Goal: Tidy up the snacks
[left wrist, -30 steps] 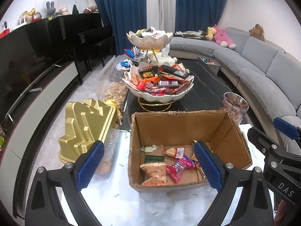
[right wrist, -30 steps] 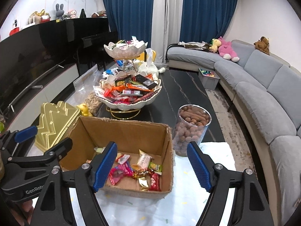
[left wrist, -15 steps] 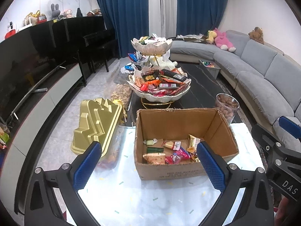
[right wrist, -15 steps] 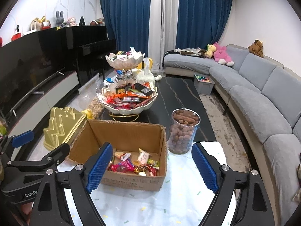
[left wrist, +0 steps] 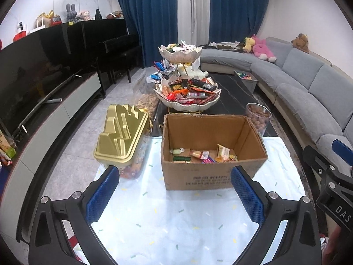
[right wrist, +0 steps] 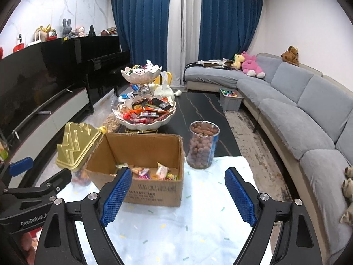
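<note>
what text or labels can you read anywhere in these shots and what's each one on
"DAS": on the black body of the right gripper, at the right edge of the left wrist view; cut off there.
"GenRobot.A": on the black body of the left gripper, at the left edge of the right wrist view; cut off there.
Dark print on the front of the cardboard box: too small to read.
Snack wrappers in the box: too small to read.

I see the open brown cardboard box (left wrist: 213, 152) between the gold ridged plastic lid (left wrist: 121, 137) at left and the clear glass jar of nuts (left wrist: 258, 119) at right; the white two-tier scalloped bowl stand (left wrist: 187, 97) is behind it.
</note>
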The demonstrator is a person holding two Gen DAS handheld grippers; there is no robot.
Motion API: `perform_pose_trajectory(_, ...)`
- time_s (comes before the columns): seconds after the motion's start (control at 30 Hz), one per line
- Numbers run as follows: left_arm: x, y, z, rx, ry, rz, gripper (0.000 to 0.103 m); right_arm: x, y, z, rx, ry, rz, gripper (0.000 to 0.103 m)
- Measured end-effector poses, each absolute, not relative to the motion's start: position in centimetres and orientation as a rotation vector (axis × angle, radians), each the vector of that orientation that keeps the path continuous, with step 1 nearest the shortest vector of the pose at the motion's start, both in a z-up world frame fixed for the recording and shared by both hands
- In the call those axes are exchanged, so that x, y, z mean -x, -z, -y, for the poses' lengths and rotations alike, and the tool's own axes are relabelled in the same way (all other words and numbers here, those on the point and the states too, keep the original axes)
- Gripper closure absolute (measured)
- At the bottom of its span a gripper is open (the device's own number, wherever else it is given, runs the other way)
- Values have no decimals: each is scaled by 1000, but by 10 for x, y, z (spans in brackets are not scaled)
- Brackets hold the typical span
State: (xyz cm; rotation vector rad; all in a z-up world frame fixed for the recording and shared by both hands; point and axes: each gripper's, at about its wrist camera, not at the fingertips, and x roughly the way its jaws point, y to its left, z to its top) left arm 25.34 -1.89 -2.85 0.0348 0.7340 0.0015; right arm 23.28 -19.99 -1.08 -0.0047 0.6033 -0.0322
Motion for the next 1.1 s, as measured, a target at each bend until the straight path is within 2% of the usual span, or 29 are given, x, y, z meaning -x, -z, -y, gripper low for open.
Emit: perform_pose_trajectory(1.1, -73, 41, 18, -60, -9, -733, 0, -49, 17, 210, -3, 66, -592, 16)
